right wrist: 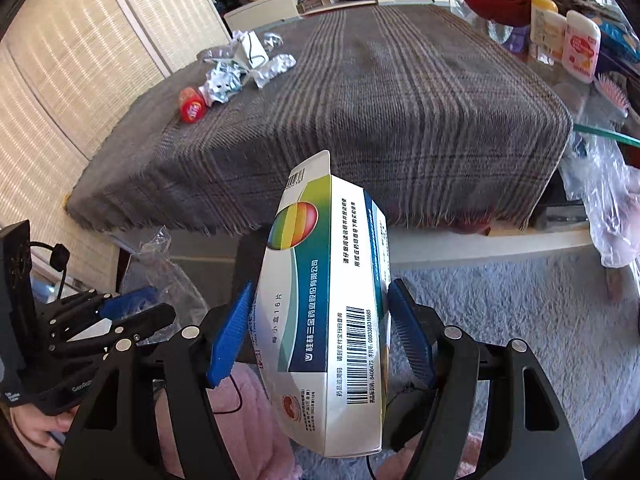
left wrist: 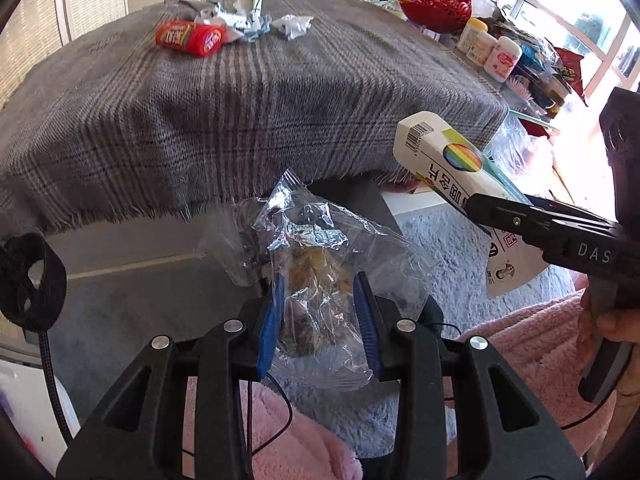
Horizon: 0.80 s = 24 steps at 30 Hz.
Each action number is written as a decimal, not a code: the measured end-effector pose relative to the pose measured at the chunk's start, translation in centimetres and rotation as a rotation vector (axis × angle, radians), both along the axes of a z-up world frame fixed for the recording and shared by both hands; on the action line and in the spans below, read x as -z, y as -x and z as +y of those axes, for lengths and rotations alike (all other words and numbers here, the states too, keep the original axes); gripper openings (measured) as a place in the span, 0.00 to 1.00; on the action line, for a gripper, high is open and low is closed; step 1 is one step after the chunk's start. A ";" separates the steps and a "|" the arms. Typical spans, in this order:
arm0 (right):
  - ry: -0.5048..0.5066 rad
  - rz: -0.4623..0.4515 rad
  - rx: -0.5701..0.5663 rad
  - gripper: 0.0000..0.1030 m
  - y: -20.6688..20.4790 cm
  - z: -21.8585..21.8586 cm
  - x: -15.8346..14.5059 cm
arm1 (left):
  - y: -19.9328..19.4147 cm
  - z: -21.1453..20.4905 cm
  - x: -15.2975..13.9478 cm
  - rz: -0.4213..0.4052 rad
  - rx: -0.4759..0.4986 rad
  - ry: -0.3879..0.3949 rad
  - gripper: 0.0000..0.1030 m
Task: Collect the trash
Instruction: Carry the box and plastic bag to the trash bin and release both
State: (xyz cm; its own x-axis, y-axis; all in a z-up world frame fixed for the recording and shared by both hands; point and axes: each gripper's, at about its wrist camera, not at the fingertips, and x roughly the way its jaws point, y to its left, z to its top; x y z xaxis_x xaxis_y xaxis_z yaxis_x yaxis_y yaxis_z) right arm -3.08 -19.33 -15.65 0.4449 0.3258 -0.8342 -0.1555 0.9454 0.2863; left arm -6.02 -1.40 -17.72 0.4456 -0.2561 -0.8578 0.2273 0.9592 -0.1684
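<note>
Both hand-held grippers carrying trash beside the grey plaid surface.
The left hand-held gripper is pinching a crinkled clear plastic bag; the right hand-held gripper is clamping a white cardboard medicine box, which is looking liable to slip.

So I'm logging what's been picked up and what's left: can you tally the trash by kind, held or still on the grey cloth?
Held in the left gripper: clear plastic bag, 1
Held in the right gripper: medicine box, 1
On the grey cloth: red wrapper, 1
On the grey cloth: heap of crumpled foil and paper, 1 (pieces too tangled to count)
Total: 4
</note>
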 end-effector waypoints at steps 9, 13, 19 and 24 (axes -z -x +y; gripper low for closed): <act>-0.004 0.089 -0.002 0.67 -1.5 1.4 4.0 | -2.0 -0.3 4.3 0.080 -0.010 0.011 0.33; -0.009 0.112 0.010 0.67 -2.3 1.4 4.8 | -2.8 -0.5 5.8 0.108 -0.013 0.027 0.33; -0.016 0.138 0.010 0.67 -2.9 2.1 6.2 | -4.0 -1.2 7.0 0.128 -0.008 0.008 0.33; -0.042 0.147 0.020 0.67 -3.5 2.0 6.6 | -4.7 -1.4 7.5 0.142 -0.005 0.017 0.36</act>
